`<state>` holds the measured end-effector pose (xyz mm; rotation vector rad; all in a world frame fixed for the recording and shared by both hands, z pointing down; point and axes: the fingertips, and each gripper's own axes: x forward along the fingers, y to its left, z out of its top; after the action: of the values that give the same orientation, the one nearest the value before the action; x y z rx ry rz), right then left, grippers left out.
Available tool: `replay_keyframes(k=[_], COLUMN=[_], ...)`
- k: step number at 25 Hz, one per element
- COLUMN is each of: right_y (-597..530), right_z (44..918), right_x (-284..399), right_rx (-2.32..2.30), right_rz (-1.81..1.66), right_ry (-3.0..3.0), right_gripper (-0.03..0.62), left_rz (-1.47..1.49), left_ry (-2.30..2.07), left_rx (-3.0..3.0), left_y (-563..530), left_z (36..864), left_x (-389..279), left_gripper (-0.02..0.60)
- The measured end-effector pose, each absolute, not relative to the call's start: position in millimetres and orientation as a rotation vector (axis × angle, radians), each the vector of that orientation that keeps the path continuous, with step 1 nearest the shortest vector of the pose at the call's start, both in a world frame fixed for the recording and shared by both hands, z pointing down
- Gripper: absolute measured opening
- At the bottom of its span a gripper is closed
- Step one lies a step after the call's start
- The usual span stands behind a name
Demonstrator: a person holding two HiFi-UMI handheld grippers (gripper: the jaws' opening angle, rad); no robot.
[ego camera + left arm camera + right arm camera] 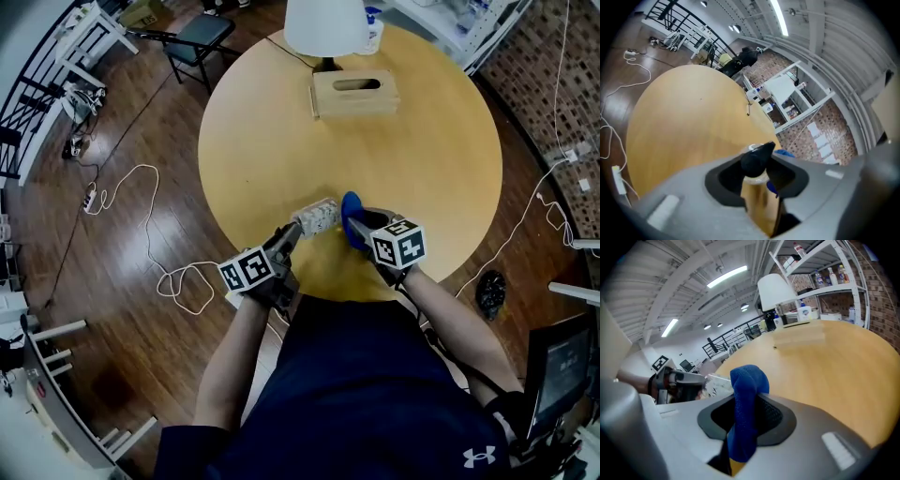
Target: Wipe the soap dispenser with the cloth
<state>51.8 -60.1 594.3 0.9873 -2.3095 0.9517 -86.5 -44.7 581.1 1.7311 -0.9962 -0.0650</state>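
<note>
**Dispenser in one gripper, cloth in the other, at the table's near edge**

The person stands at the round wooden table (403, 141) with a gripper in each hand, both held over the near edge. The left gripper (296, 230) has its jaws closed on the soap dispenser (317, 217). In the left gripper view the black pump head and the amber body sit squeezed between the pads. From the head view the bottle lies tipped on its side, off the tabletop, its far end pointing towards the other hand.

The right gripper (359, 225) is clamped partway on the blue cloth (351, 208), which bunches up out of the jaws in a fold. The cloth sits right up against the end of the dispenser, but I cannot tell whether the two touch.

Further across the table stand a wooden tissue box (354, 92) and a lamp with a white shade (324, 23).
</note>
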Motion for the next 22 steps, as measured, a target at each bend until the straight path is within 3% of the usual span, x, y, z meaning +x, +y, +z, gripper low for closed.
replay_keyframes(k=[13, 22], right_y=[-5.7, -26.2], right_z=[531.9, 595.3], right_x=[-55.6, 35.8], right_rx=[0.627, 0.970], right_rz=[0.656, 1.032], right_ry=[-2.452, -2.237], right_gripper=[0.097, 0.095], left_rz=[0.232, 0.263], left_ry=[-0.790, -0.813], left_rx=[1.946, 1.897], left_y=[8.1, 23.1], left_z=[566.7, 578.9], left_x=[-64.3, -56.2], left_gripper=[0.132, 0.133])
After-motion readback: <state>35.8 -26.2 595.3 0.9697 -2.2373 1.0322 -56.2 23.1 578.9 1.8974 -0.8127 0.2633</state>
